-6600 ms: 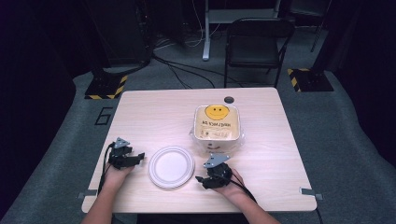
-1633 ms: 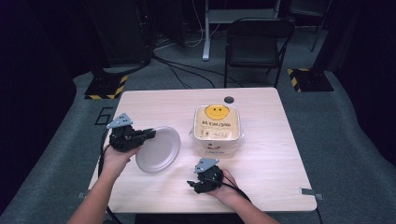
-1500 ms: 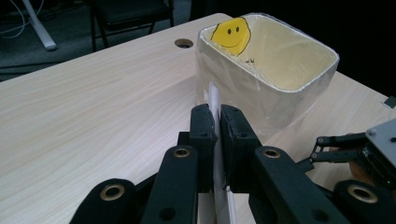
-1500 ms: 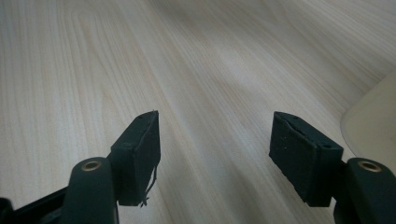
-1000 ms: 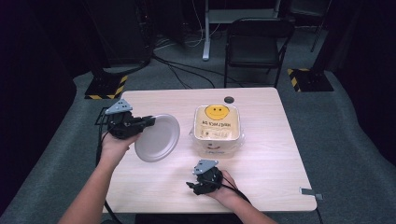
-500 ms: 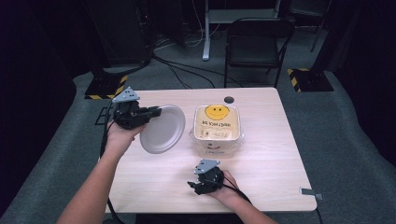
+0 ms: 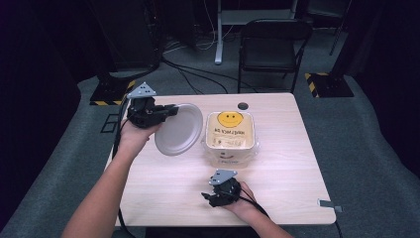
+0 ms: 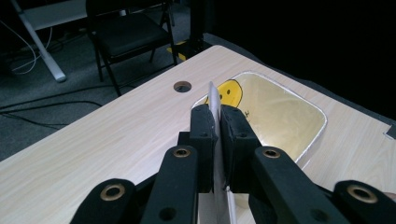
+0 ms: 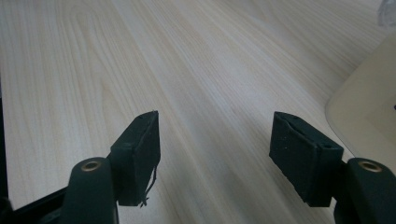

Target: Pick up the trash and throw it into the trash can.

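It looks like a lab: a bare wooden table [image 7: 277, 168], grey carpet [image 7: 366, 129], loose cables [image 7: 198, 69], a folding chair [image 7: 270, 47].

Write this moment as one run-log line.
left gripper: shut on plate, tilted above table | right gripper: open, empty | container: on table

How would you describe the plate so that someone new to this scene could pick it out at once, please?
Start at the pale wooden table and look to its left half, beside the clear tub with the smiley-face lid. There the left tongs pinch the rim of a round white plate, held tilted above the tabletop. It is the one round thing, and the one lifted.
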`<state>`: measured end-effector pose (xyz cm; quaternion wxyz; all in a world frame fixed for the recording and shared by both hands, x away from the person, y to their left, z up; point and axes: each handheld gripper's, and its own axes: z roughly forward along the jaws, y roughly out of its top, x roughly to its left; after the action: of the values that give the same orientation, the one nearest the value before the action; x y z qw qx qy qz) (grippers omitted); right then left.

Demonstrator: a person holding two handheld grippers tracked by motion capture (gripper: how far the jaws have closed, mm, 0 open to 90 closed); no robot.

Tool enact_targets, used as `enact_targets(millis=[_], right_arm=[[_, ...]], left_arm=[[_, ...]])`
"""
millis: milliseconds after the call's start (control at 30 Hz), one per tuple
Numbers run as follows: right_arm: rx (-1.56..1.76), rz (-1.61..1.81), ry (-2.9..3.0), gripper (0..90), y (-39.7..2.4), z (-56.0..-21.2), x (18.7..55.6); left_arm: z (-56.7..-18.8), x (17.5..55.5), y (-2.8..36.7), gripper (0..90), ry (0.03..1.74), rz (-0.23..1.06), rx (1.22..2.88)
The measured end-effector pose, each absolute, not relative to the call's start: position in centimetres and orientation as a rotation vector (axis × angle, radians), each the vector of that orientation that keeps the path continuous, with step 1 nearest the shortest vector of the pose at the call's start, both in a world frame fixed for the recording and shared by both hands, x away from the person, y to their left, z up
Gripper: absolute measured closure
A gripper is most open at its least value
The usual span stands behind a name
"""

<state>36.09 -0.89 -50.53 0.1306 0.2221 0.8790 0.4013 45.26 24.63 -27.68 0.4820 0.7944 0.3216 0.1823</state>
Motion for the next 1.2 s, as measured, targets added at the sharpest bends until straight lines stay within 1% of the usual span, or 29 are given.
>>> enact_targets(millis=[233,1200], right_arm=[[0.647,1.163,2.545,32.5,-1.1,-50.5,36.0],[0.645,1.147,2.537,32.5,-1.4,-50.5,35.6]], left_arm=[[-26.9,45.9,23.3,83.9,0.776,0.429,1.938],[-23.4,48.1,18.1,84.0,0.72,0.459,1.95]])
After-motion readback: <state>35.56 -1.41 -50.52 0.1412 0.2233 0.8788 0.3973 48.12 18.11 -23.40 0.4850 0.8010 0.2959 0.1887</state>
